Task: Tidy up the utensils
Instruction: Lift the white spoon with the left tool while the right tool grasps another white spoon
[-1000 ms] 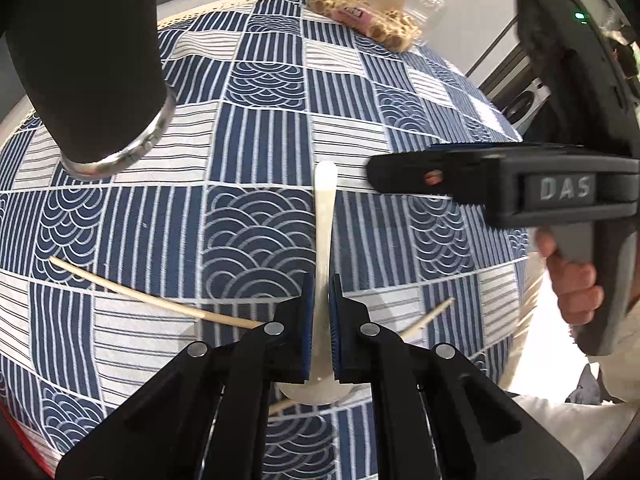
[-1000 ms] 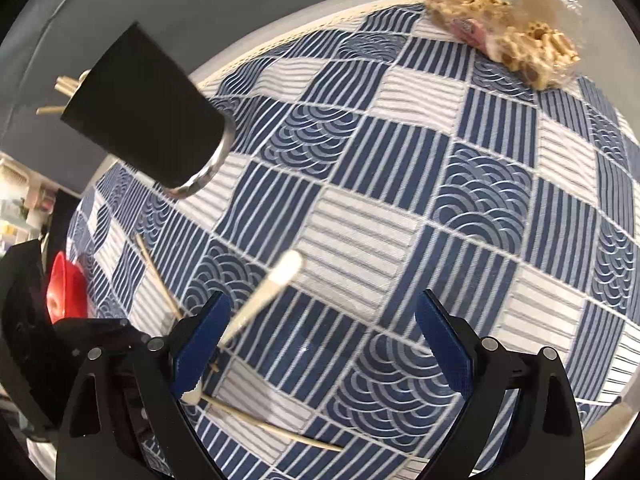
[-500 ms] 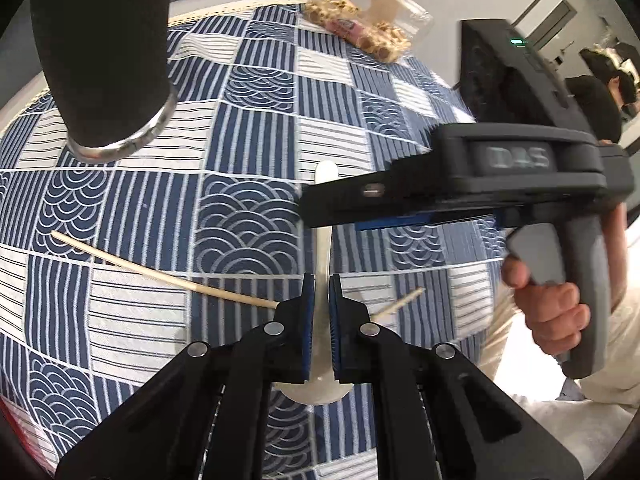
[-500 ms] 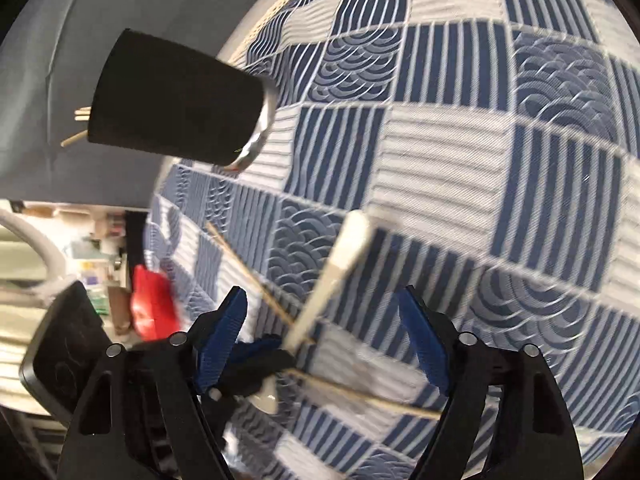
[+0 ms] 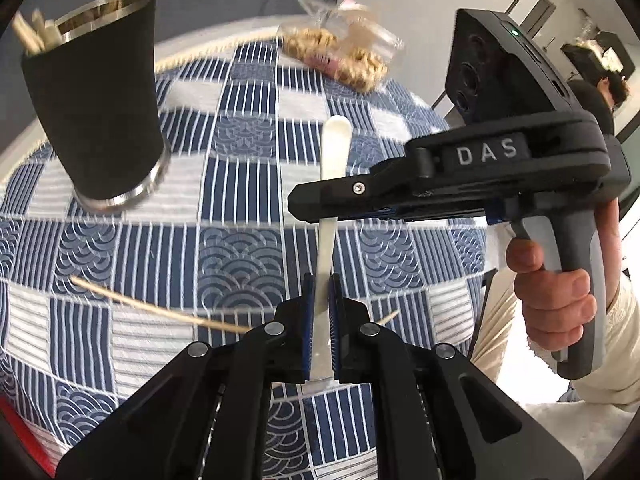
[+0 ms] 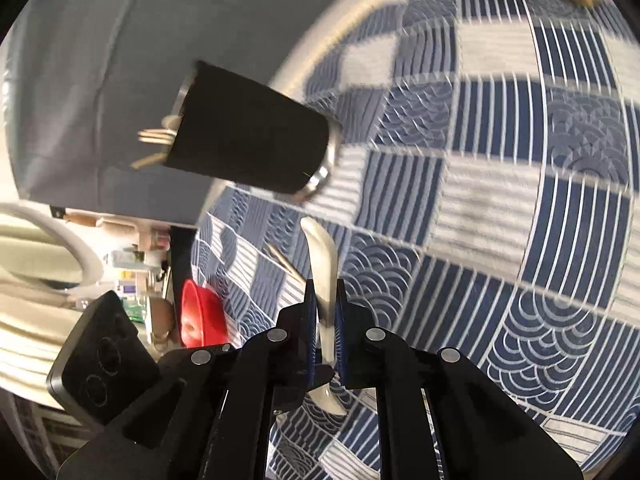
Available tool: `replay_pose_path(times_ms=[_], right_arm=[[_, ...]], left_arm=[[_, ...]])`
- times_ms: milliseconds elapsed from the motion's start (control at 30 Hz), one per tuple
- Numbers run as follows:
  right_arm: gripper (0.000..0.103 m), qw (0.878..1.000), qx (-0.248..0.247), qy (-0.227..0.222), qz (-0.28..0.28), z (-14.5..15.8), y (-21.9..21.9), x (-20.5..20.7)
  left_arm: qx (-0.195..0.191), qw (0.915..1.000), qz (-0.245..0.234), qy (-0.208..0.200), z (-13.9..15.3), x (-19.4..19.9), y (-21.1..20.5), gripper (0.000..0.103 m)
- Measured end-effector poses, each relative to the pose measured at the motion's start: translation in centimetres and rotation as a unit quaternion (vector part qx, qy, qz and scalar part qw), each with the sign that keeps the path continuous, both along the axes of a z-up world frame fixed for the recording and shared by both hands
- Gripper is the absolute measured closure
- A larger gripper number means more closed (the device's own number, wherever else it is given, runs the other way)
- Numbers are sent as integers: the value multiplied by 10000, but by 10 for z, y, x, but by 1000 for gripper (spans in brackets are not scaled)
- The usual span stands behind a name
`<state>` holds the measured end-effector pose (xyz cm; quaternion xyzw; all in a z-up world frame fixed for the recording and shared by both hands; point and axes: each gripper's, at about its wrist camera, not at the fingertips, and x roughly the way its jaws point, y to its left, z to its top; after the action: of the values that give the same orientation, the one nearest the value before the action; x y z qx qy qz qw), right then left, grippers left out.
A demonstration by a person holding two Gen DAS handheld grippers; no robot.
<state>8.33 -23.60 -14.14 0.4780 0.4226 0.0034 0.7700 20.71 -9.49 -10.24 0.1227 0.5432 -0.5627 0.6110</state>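
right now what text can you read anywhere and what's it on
"DAS": raised letters on the side of the right gripper, seen from the left wrist view.
Pink label on the snack bag: too blurred to read.
Shelf clutter beyond the table: too small to read.
Nothing else legible.

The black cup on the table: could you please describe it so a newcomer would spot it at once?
Start from the blue and white patterned tablecloth. Near its far left edge stands the black cup, tall and tapered, with a shiny metal rim and base. Pale wooden sticks poke out of its top, and nothing else on the cloth stands upright.
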Motion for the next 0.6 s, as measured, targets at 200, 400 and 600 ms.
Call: replay_pose_path(times_ms=[200,400,600], right_arm=[[97,9987,-399,-301,-97,41,-5,1],[97,9945,-753,-718,109,80,0,15],[97,9899,-868,-990,529,111,4,44]], left_arm=[[-108,9995,152,-258,22,20,4,100],[-332,9977,389,-438,52,38,13,100],[-356,9939,681,-785,81,54,17,100]])
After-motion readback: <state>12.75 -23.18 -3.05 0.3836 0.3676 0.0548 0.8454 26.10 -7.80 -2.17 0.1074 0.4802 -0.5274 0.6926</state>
